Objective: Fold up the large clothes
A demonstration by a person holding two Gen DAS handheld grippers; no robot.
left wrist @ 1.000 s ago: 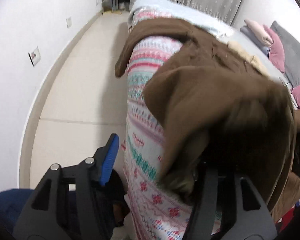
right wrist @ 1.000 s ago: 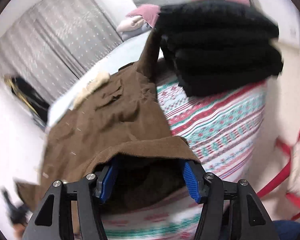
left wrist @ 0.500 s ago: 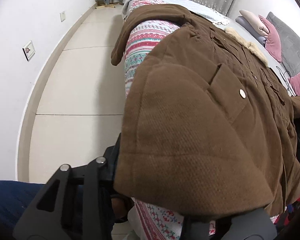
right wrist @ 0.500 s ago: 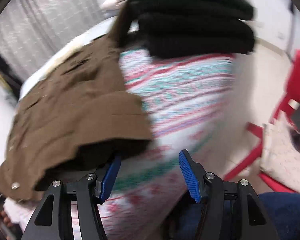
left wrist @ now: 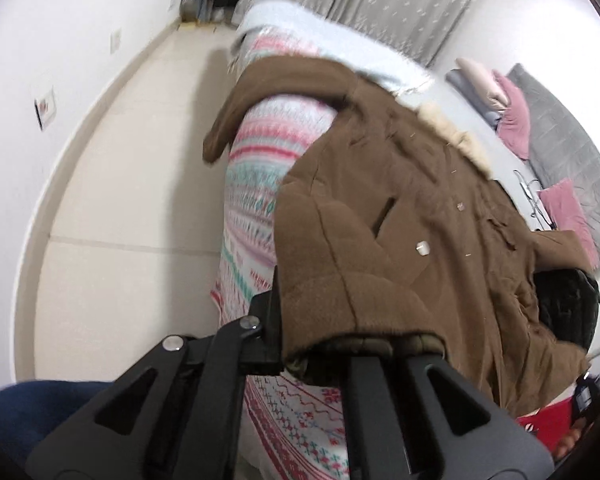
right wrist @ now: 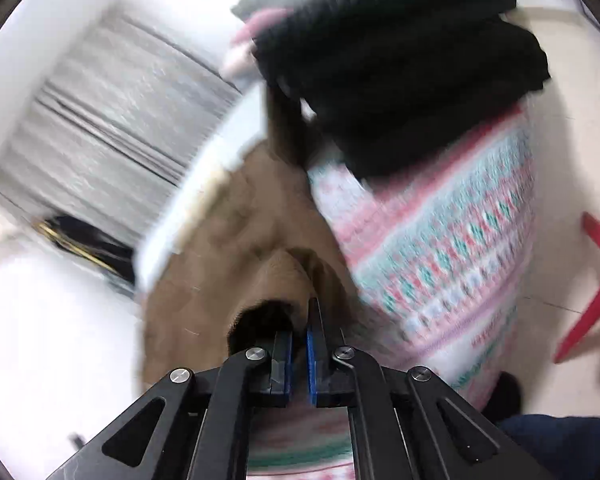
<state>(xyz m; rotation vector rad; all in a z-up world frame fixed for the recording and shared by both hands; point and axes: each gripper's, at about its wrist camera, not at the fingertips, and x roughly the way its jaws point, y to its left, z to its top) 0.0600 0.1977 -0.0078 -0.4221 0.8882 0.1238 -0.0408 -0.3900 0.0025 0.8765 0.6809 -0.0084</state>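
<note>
Left hand-held gripper (left wrist: 320,344) has just clamped onto the brown coat (left wrist: 400,216) hem. Right hand-held gripper (right wrist: 299,332) has just clamped onto another hem fold. Coat spreads ahead over the patterned bed (left wrist: 256,184); black folded stack (right wrist: 400,52) beyond, right.

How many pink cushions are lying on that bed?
2 show in the left wrist view: one pink cushion by the headboard, another pink cushion nearer, beyond the brown coat. The coat may hide others.

Coat (left wrist: 400,216) across the bed (left wrist: 260,184), folded stack (right wrist: 400,60) right of it, pillows (left wrist: 508,120) behind.
</note>
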